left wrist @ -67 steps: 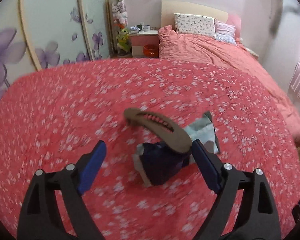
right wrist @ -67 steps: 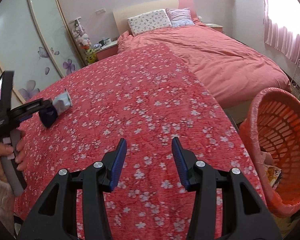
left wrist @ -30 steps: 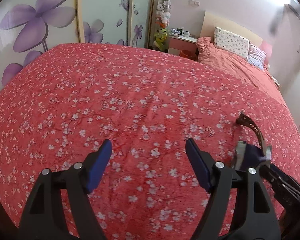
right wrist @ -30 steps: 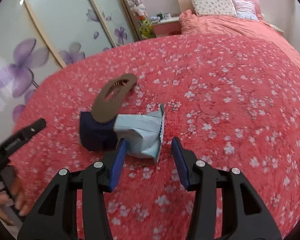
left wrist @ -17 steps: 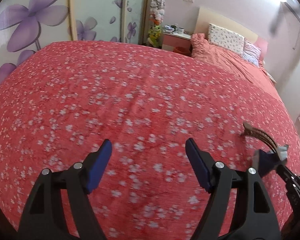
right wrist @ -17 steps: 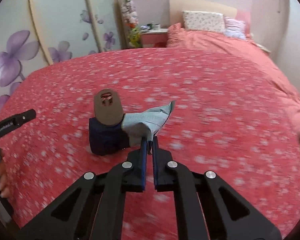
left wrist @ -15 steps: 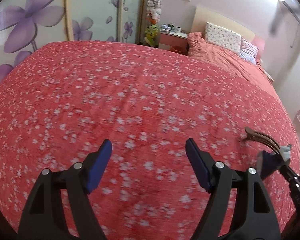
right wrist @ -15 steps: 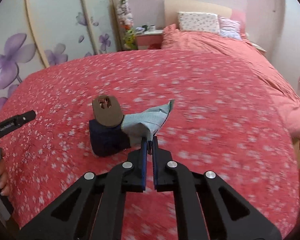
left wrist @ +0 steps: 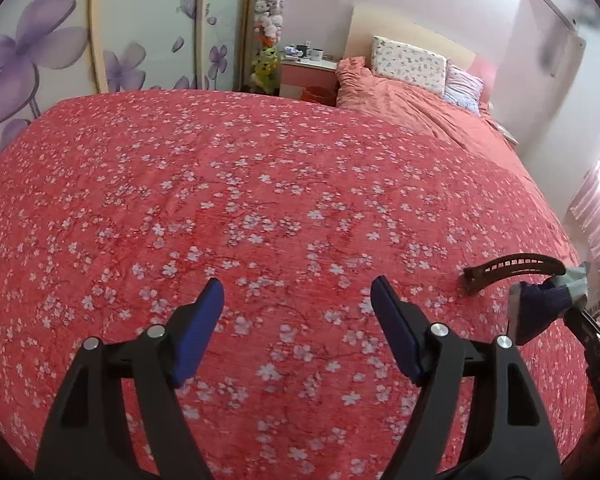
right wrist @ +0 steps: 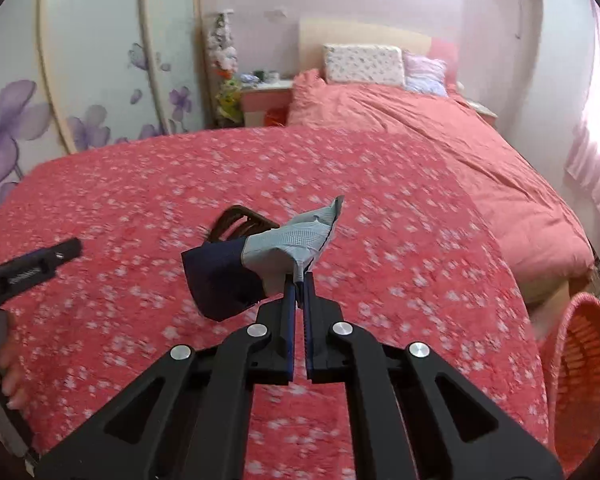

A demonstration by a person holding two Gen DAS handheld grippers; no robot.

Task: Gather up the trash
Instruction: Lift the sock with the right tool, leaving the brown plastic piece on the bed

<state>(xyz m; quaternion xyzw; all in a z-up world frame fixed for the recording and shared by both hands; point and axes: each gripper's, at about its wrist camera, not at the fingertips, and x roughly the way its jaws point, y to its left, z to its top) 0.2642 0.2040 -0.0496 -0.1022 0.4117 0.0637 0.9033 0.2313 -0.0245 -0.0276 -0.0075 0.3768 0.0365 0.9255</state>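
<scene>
Trash in our right gripper (right wrist: pixel 297 286) is a crumpled navy-and-grey wrapper (right wrist: pixel 256 264), pinched by its grey corner between clenched jaws, its long axis running out leftward from them, clear of the bed (right wrist: pixel 400 240). A brown hair clip (right wrist: pixel 240 222) sits at its far end; whether it rides on the wrapper we cannot tell. The orange basket (right wrist: pixel 580 380) stands off the bed's near right corner, on the right gripper's side. Our left gripper (left wrist: pixel 298 308) hovers with jaws released, holding nothing.
</scene>
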